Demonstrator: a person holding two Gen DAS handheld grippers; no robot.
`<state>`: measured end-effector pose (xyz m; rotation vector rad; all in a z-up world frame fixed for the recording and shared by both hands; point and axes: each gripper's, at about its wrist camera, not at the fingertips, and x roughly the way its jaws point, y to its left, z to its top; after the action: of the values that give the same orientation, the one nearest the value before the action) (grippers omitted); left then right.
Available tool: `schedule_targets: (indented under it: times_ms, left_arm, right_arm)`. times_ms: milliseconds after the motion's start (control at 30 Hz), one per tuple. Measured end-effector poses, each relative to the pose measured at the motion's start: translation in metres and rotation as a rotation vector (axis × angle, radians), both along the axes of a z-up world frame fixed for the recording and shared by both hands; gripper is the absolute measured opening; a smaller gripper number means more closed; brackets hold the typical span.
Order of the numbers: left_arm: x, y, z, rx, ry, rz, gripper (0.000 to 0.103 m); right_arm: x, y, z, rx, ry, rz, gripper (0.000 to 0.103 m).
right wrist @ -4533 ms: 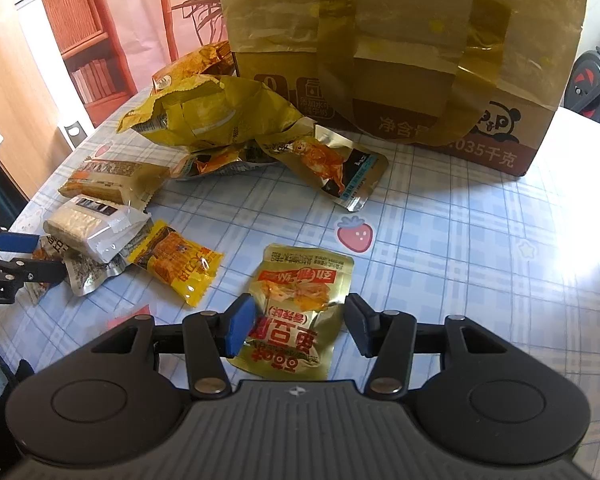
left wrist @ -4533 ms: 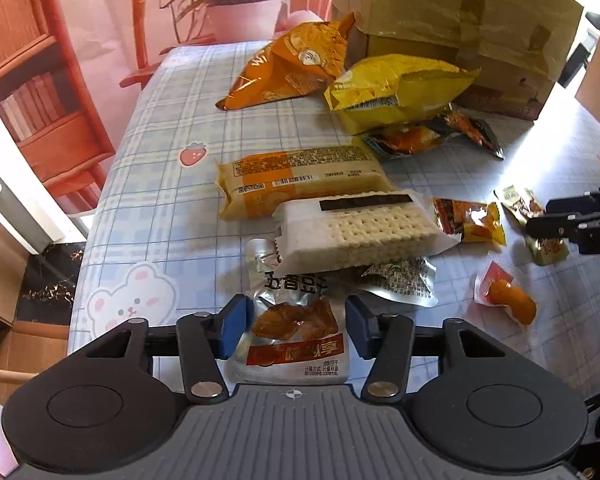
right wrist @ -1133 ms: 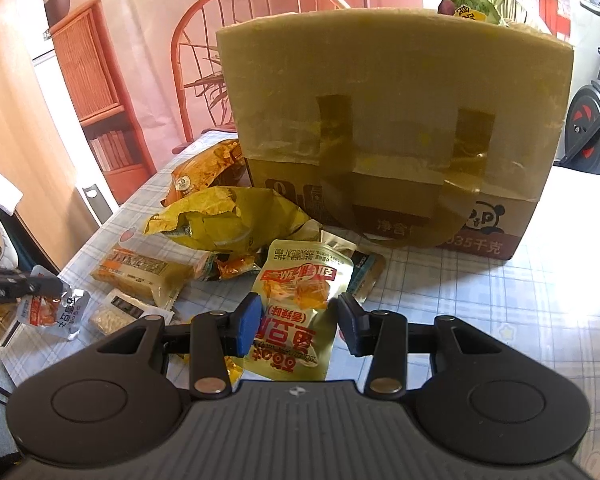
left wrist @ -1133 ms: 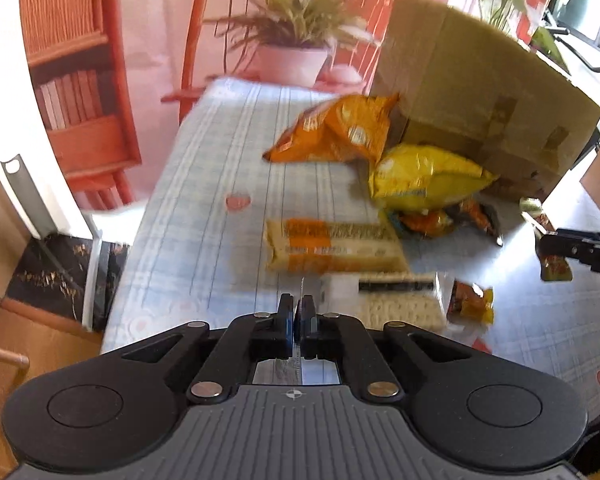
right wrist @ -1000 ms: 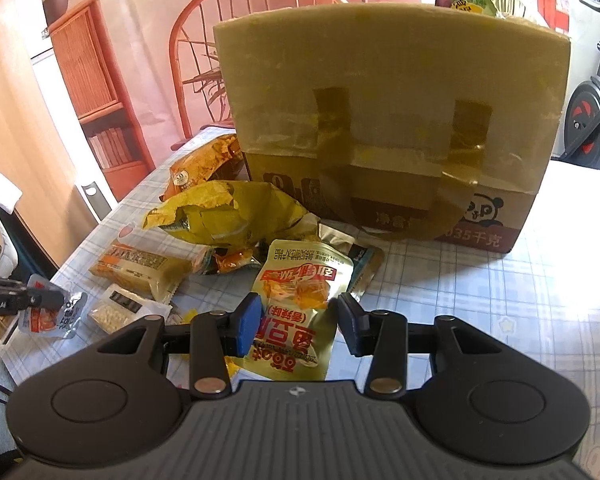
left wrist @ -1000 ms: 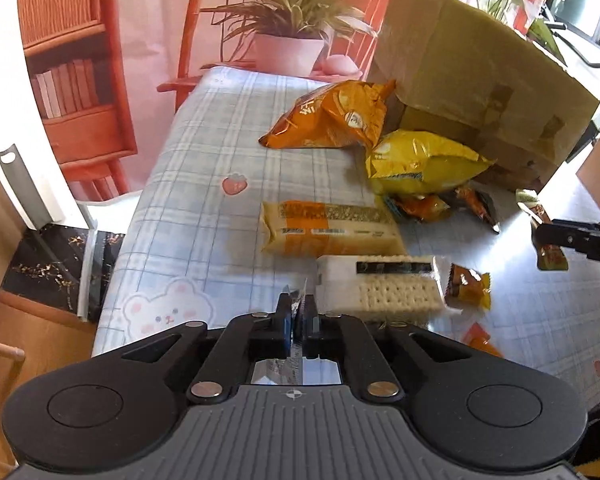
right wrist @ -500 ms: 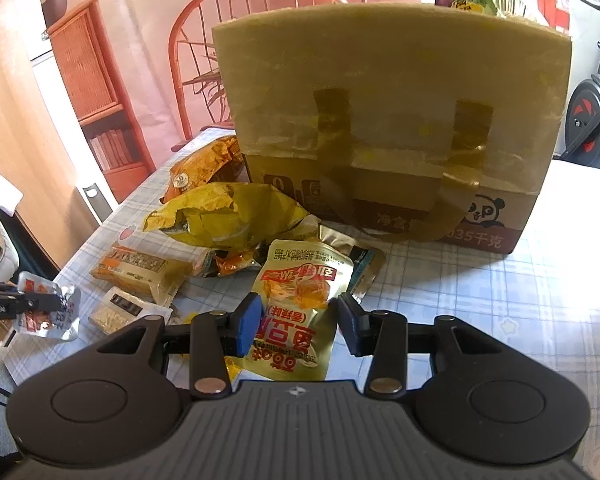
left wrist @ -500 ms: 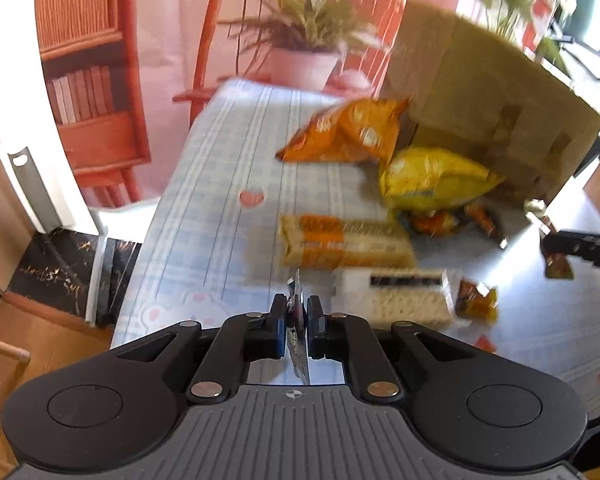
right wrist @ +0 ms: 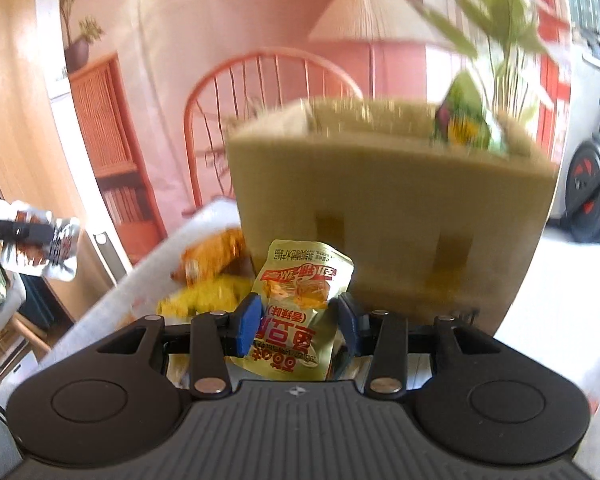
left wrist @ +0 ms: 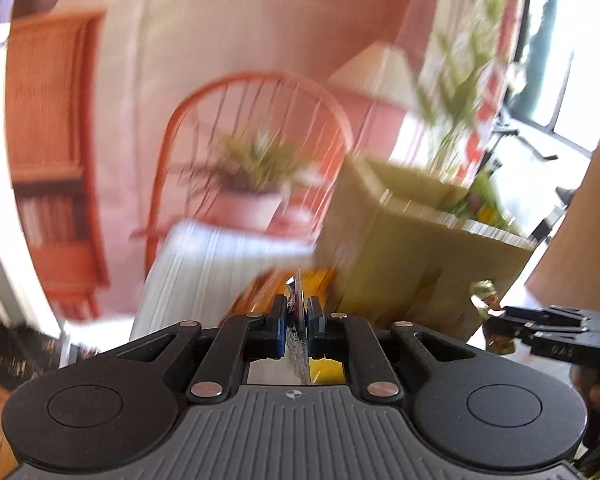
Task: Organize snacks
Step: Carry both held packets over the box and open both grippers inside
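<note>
My left gripper (left wrist: 297, 312) is shut on a thin silver snack packet (left wrist: 298, 322), seen edge-on; the same packet (right wrist: 46, 246) shows at the far left of the right wrist view. My right gripper (right wrist: 296, 326) is shut on a gold and red snack packet (right wrist: 296, 304), held upright and lifted; it also shows at the right of the left wrist view (left wrist: 490, 308). A tall brown paper bag (right wrist: 384, 208) stands on the table right behind it, its open top holding a green packet (right wrist: 466, 120). The bag is in the left wrist view (left wrist: 416, 248) too.
Orange (right wrist: 212, 256) and yellow (right wrist: 204, 300) chip bags lie on the table left of the bag. A red chair (right wrist: 268, 92) and a potted plant (left wrist: 248, 184) stand behind the table. A bookshelf (right wrist: 108, 128) is at the left. Both views are motion-blurred.
Both grippers have risen and tilted up with their packets; the table top has dropped out of view and the bag's open top shows. The left packet is higher at the right view's left.
</note>
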<state>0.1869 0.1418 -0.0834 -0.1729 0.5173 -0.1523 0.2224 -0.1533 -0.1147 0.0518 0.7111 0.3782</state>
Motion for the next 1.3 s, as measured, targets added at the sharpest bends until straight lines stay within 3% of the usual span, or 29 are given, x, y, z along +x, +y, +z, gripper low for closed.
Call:
schedule_targets:
  times_ms: [267,367,567,900,967,1033,1300]
  left_arm:
    - [0.045,-0.046,0.063,-0.06,-0.129,-0.116,0.011]
    - [0.073,-0.071,0.076,-0.056,-0.139,-0.165,0.011]
    - [0.145,-0.121,0.073,-0.081,-0.068,-0.226,0.011]
    - [0.228,-0.18,0.034,-0.008,0.077,-0.264,0.012]
    - [0.231,-0.18,0.028,-0.004,0.094,-0.278,0.022]
    - [0.226,-0.176,0.025,-0.006,0.087,-0.289,0.056]
    - [0.19,-0.14,0.039,-0.036,0.102,-0.253,0.058]
  right_arm:
    - [0.021,-0.01,0.055,-0.003,-0.141,0.004,0.045]
    - [0.033,-0.008,0.073,-0.031,-0.194,0.017,0.045]
    - [0.083,-0.016,0.083,-0.015,-0.239,-0.013,0.045]
    - [0.14,-0.025,0.041,-0.032,-0.146,-0.059,0.048]
    - [0.14,-0.029,0.036,-0.031,-0.136,-0.073,0.048]
    - [0.137,-0.034,0.034,-0.016,-0.132,-0.079,0.048]
    - [0.1,-0.043,0.047,0.033,-0.159,-0.082,0.053]
